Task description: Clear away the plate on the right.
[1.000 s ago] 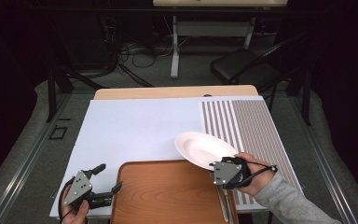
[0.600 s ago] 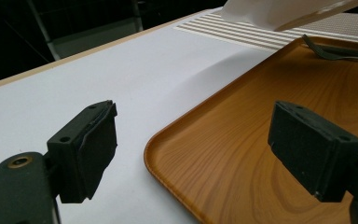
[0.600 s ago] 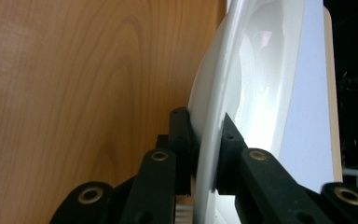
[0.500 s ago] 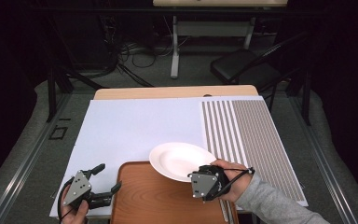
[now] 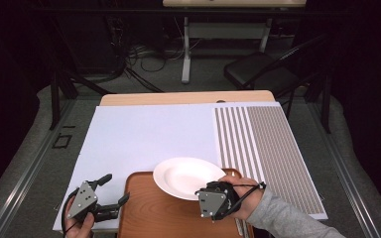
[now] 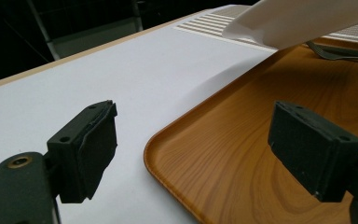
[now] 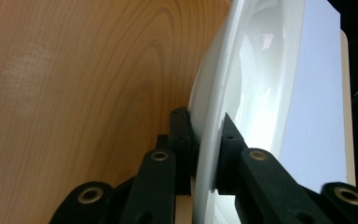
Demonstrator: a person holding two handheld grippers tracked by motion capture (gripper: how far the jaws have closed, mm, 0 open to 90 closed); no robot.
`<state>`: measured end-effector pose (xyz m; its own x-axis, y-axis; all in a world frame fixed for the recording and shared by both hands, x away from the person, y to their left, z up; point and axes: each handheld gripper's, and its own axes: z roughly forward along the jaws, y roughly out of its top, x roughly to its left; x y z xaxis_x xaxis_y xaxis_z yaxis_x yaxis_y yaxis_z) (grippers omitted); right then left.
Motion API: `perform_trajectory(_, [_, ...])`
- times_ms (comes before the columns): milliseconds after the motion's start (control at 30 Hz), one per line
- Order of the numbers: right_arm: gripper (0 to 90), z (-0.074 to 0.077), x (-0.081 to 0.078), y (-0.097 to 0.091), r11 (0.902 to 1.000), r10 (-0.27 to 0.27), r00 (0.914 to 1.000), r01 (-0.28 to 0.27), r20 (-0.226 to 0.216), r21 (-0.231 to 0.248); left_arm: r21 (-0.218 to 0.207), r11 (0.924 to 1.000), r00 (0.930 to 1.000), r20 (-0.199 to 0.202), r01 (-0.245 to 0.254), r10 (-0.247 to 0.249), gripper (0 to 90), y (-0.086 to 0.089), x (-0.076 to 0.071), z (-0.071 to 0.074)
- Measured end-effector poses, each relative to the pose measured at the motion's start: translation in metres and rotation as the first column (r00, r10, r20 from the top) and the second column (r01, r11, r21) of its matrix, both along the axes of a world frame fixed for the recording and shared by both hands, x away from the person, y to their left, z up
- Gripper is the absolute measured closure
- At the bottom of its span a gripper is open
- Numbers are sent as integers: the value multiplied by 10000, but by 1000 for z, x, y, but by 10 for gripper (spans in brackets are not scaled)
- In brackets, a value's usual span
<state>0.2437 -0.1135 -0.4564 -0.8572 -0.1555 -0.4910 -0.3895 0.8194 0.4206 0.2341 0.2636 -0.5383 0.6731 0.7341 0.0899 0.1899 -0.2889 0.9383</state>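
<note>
The right gripper [image 5: 217, 197] is clenched on the near rim of a white plate [image 5: 188, 177]; in the right gripper view its 2 black jaws pinch the rim from both sides, with wood grain on 1 side and white table cover on the other. Over the last second the plate has travelled from about 3 o'clock of the wooden tray [image 5: 168, 218], where it hung over the edge of the striped mat [image 5: 268, 148], toward 9 o'clock, and it now sits over the tray's far edge at roughly 12 o'clock of the tray, part of it still overhanging the white table cover [image 5: 144, 134]. In the left gripper view the plate's underside [image 6: 303, 21] floats above the tray surface [image 6: 242, 140] with a shadow beneath, so it looks lifted rather than set down.

The left gripper [image 5: 110, 194] has stayed put at the tray's 9 o'clock corner, jaws released and wide, gripping nothing, with the tray's rounded corner between them.

The shift suggests the plate is being brought onto the tray; lowering it fully inside the rim appears to be what remains.
</note>
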Motion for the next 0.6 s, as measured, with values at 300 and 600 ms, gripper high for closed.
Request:
perform_trajectory(300, [810, -10, -6, 4, 9996, 263, 9995, -265, -169, -134, -23, 10000, 10000, -8, -17, 17, 157, 0, 0, 0])
perform_trajectory(600, [810, -19, -12, 9, 9988, 468, 9982, -474, -384, -156, -19, 10000, 10000, 9, -15, 15, 157, 0, 0, 0])
